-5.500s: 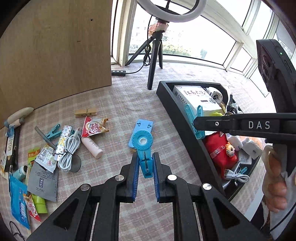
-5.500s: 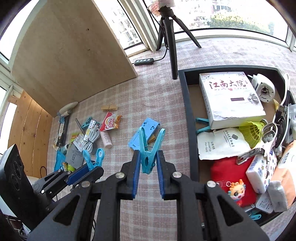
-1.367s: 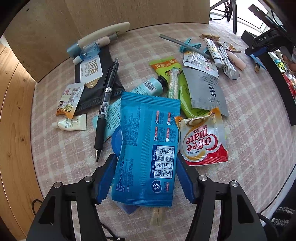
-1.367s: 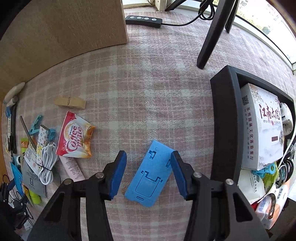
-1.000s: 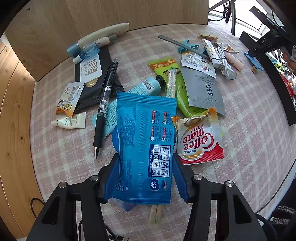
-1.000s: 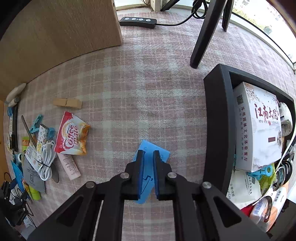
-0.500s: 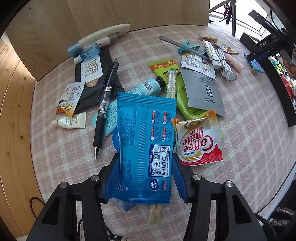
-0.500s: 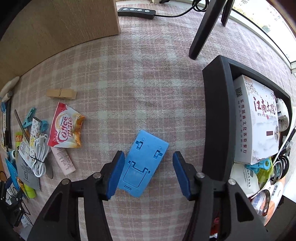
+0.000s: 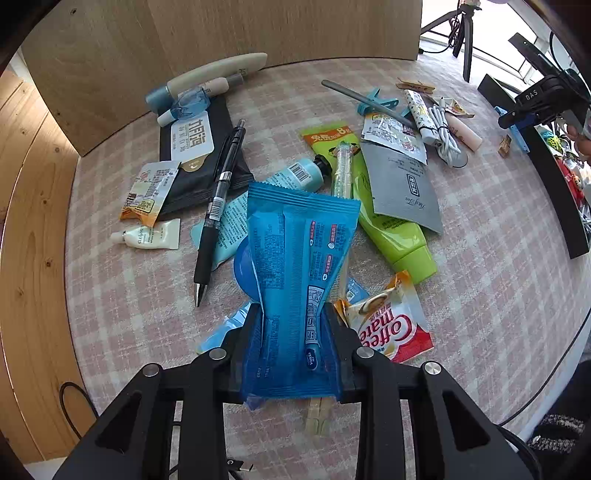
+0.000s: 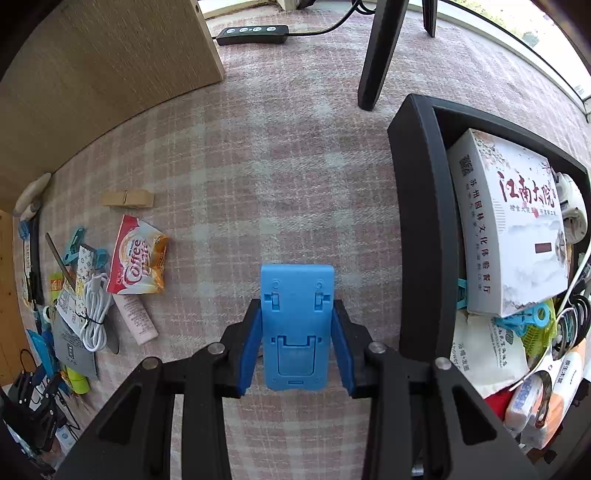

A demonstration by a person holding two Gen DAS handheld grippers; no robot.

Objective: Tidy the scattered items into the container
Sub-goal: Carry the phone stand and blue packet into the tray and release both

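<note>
My left gripper (image 9: pixel 293 343) is shut on the near end of a blue wipes packet (image 9: pixel 299 258), which pinches in between the pads. The packet lies over a pile of scattered items on the checked cloth. My right gripper (image 10: pixel 295 345) straddles a blue plastic phone stand (image 10: pixel 295 325) lying flat on the cloth; the pads sit close on both its sides with small gaps. The black container (image 10: pixel 421 206) stands to the right, with a white box (image 10: pixel 513 229) and several items in it. The right gripper shows far off in the left wrist view (image 9: pixel 524 118).
Around the packet lie a black pen (image 9: pixel 218 206), a green tube (image 9: pixel 391 236), a Coffee mate sachet (image 9: pixel 388 325), a grey pouch (image 9: pixel 402 184) and a small white tube (image 9: pixel 147 236). A wooden board (image 10: pixel 99 66), a tripod leg (image 10: pixel 380 51) and a power strip (image 10: pixel 251 35) stand at the back.
My left gripper has closed onto the blue packet and squeezed it. My right gripper, which shut and reopened beside the blue stand, now has its pads narrowed around it, squared up.
</note>
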